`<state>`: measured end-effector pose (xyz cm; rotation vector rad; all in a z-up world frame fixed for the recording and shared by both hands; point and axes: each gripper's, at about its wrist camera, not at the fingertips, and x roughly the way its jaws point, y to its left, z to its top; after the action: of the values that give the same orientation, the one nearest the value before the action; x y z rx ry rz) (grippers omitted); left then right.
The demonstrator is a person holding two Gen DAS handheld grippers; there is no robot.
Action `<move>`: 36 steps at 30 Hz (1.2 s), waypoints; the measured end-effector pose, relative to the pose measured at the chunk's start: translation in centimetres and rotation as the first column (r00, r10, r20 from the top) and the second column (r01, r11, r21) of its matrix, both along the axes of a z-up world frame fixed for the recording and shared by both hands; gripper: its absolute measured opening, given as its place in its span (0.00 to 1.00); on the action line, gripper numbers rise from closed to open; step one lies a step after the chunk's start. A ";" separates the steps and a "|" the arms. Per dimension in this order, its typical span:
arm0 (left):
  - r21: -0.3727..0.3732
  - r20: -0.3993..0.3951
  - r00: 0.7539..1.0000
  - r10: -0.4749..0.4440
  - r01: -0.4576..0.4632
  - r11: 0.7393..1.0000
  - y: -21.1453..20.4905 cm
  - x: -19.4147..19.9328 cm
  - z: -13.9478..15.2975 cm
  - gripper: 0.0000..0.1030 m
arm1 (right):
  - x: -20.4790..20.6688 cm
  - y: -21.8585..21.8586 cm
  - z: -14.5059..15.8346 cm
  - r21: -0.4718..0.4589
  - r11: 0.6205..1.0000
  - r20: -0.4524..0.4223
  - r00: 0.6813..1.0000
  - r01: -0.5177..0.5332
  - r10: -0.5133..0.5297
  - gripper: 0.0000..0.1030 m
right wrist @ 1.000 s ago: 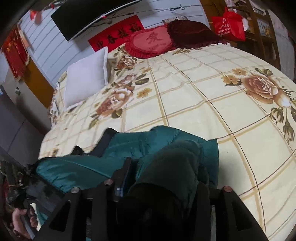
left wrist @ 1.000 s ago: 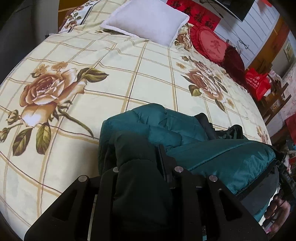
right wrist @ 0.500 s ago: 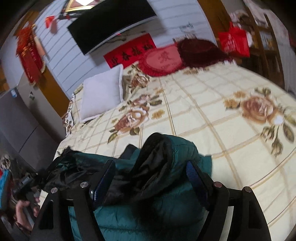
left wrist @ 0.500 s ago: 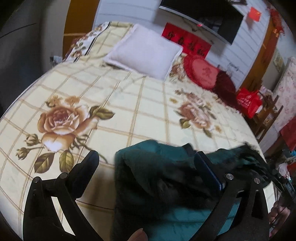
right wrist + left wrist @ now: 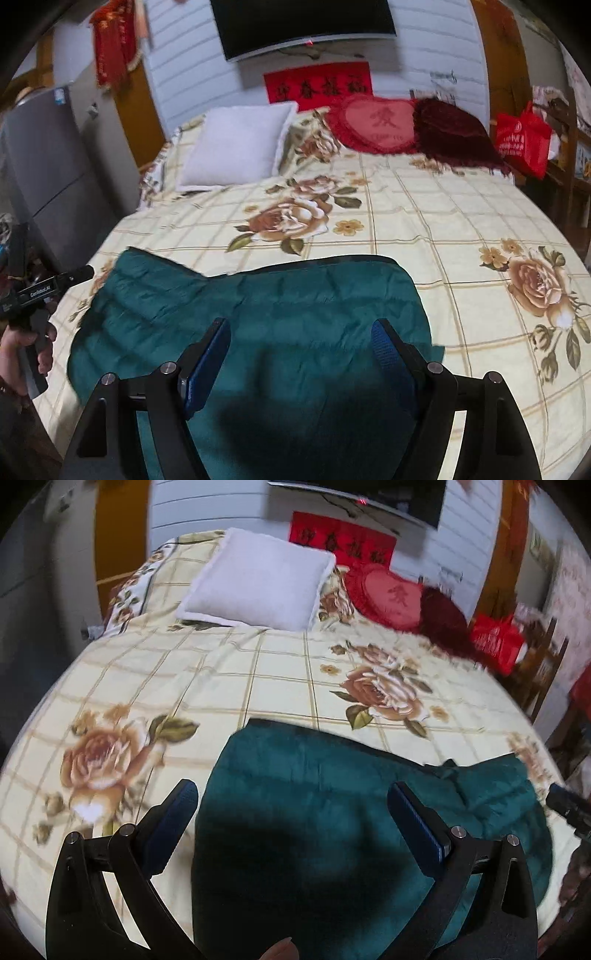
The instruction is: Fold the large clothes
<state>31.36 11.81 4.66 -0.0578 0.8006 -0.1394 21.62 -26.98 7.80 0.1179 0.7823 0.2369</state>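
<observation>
A teal puffer jacket (image 5: 332, 812) (image 5: 280, 314) lies folded flat on the floral bedspread (image 5: 229, 679) (image 5: 461, 229), near its front edge. My left gripper (image 5: 291, 797) hovers open above the jacket's left part, its blue-padded fingers (image 5: 177, 812) spread wide with no cloth between them. My right gripper (image 5: 301, 336) is open too, above the jacket's right part, nothing pinched. The left gripper (image 5: 40, 290) shows at the left edge of the right wrist view, held by a hand (image 5: 22, 347). Part of the right gripper (image 5: 569, 808) shows at the right edge of the left wrist view.
A white pillow (image 5: 236, 144), a red heart cushion (image 5: 373, 123) and a dark red cushion (image 5: 454, 133) lie at the bed's head. A red bag (image 5: 522, 138) and wooden furniture stand to the right, a grey cabinet (image 5: 48, 177) to the left, a screen (image 5: 306, 26) on the wall.
Both grippers were shut on bunched dark jacket cloth, then opened and let it go. They have lifted and pulled back, and the jacket now lies flat on the bed.
</observation>
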 end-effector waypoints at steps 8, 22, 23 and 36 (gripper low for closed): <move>0.077 -0.161 0.985 0.067 -0.055 0.995 0.6 3.5 -7.4 1.00 | 6.1 0.8 -6.1 -0.107 0.994 -0.178 0.984 0.002 -0.021 0.76; -0.073 -0.175 0.968 0.181 -0.196 0.978 2.0 1.5 -9.5 1.00 | 9.8 -0.5 -9.4 -0.070 0.995 -0.221 0.974 -0.068 0.051 0.90; -0.069 -0.181 0.967 0.178 -0.193 0.979 2.0 1.7 -9.6 1.00 | 9.9 -0.6 -9.5 -0.064 0.996 -0.223 0.973 -0.068 0.052 0.90; -0.131 -0.115 0.993 0.023 -0.038 0.991 6.5 -4.0 -4.1 1.00 | 2.1 -8.4 -2.1 0.145 0.987 -0.112 0.992 0.067 -0.051 0.88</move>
<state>27.38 18.36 0.52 -0.2052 0.9025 -0.1612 23.75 -35.38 5.67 0.2964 0.8672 0.2338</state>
